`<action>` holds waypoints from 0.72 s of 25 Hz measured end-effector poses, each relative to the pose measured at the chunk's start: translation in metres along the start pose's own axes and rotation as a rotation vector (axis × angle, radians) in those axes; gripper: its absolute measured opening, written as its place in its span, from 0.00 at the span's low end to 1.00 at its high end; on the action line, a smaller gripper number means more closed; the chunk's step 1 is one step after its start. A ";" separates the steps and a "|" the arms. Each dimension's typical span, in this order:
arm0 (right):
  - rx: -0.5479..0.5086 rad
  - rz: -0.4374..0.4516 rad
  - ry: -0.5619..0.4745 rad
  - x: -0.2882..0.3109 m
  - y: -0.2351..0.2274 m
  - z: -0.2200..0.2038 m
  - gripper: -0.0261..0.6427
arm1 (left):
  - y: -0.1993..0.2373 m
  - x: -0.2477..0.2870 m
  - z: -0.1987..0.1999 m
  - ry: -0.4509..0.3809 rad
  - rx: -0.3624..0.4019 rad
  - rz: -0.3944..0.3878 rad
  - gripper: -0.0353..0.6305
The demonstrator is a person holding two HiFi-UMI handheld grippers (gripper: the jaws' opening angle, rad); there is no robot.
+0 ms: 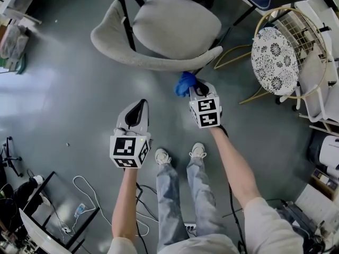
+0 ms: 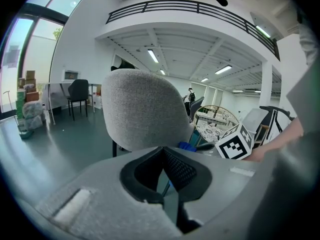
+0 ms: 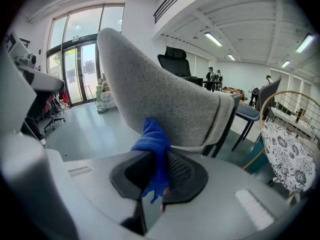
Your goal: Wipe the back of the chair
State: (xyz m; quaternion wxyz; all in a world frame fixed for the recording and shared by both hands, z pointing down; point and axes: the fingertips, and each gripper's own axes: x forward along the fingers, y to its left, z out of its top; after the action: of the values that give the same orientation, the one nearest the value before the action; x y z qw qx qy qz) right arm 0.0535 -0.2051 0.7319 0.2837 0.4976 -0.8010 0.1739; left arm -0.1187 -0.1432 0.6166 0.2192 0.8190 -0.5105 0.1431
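In the head view the blue cloth [image 1: 185,83] is half buried under the right gripper [image 1: 198,90], and contact with the grey chair [image 1: 159,33] cannot be judged there. The right gripper view shows more. Its fingers [image 3: 181,171] are clamped on the cloth, whose bunched top overlaps the lower chair back [image 3: 165,96] (touching or just short, hard to say). The left gripper [image 2: 162,159] has its fingers together on nothing, behind the chair. The chair's legs [image 1: 125,16] are partly hidden beneath the seat.
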 end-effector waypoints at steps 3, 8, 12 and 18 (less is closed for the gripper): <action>0.002 -0.007 -0.035 -0.022 -0.005 0.003 0.10 | -0.006 -0.001 0.002 -0.003 0.005 -0.003 0.06; 0.001 -0.018 -0.087 -0.055 -0.017 0.012 0.10 | -0.025 0.001 0.005 -0.009 0.009 -0.015 0.06; -0.012 -0.028 -0.139 -0.076 -0.026 0.030 0.10 | -0.040 0.004 0.009 -0.016 0.010 -0.026 0.06; -0.031 -0.039 -0.215 -0.092 -0.040 0.067 0.10 | -0.054 0.007 0.013 -0.019 0.014 -0.033 0.06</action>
State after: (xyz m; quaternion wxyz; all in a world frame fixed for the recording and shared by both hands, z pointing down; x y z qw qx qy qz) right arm 0.1021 -0.1964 0.6217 0.2071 0.5246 -0.8196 0.1013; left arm -0.0665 -0.1345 0.5969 0.2111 0.8302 -0.4979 0.1352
